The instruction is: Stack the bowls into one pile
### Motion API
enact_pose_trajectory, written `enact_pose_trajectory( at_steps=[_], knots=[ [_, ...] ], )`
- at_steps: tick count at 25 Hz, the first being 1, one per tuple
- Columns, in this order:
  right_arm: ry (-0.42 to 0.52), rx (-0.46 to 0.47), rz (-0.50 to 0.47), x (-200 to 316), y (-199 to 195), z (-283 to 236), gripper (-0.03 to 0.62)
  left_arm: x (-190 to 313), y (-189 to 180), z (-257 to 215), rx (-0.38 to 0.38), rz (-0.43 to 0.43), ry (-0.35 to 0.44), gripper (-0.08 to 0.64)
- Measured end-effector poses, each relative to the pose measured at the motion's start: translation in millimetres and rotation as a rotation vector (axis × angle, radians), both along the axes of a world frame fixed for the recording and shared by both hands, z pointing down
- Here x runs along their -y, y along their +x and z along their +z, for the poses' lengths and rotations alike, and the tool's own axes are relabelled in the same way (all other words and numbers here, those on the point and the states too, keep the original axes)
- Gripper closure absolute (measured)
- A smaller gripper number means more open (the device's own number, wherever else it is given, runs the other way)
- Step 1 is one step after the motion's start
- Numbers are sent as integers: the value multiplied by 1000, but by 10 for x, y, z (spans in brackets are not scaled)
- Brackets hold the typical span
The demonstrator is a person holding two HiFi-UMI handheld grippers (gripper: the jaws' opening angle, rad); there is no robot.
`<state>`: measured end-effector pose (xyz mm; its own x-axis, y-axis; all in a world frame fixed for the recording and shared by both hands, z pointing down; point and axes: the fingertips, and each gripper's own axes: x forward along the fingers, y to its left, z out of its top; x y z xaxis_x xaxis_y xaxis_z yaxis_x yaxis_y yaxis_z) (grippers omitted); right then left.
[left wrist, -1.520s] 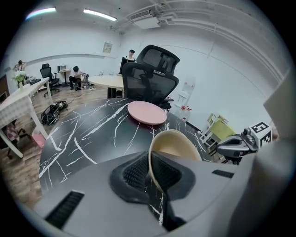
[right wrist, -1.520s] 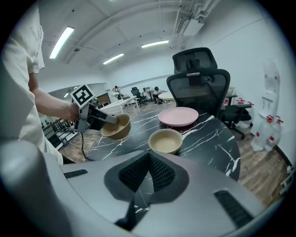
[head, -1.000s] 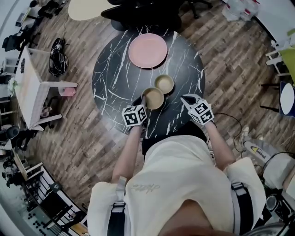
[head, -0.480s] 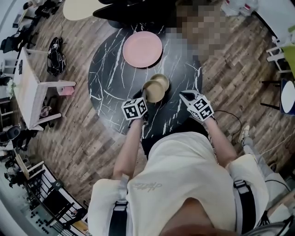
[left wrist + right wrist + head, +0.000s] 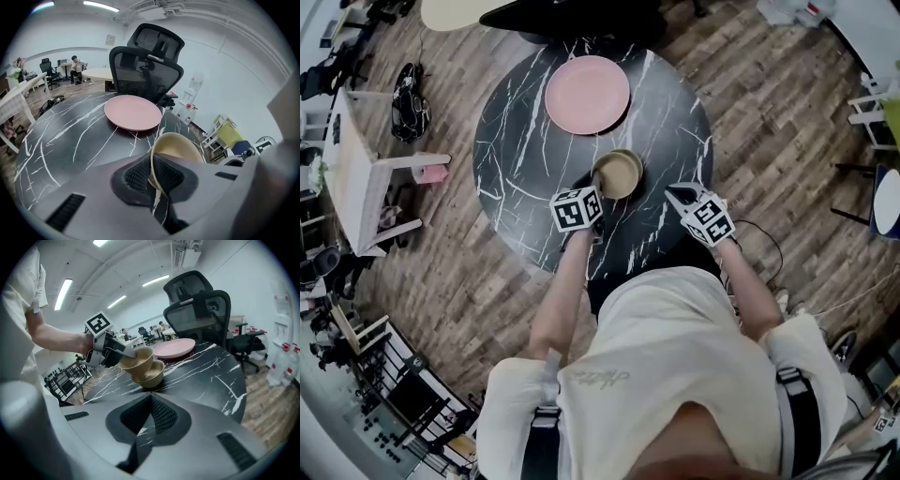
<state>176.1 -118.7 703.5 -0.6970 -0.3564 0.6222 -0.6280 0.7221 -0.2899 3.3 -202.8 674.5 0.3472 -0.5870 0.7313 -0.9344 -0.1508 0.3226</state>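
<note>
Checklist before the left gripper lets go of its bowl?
1. Jaws of left gripper clamped on upper bowl rim: ok.
2. Alignment, upper bowl over lower bowl: ok.
3. Is upper bowl level: not ok, tilted.
4. Is upper bowl seated in lower bowl: cannot tell.
5. Spare right gripper shut, empty, clear of bowls: ok.
6. Nearby pink plate apart from bowls: ok.
</note>
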Motion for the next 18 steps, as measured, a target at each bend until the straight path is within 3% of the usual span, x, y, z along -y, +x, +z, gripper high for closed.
enact_pose_trajectory(
  at_steps=[18],
  knots=[
    [-44,10,-8,105,14,154,584,68,116,275,26,6,-75,526]
  ],
)
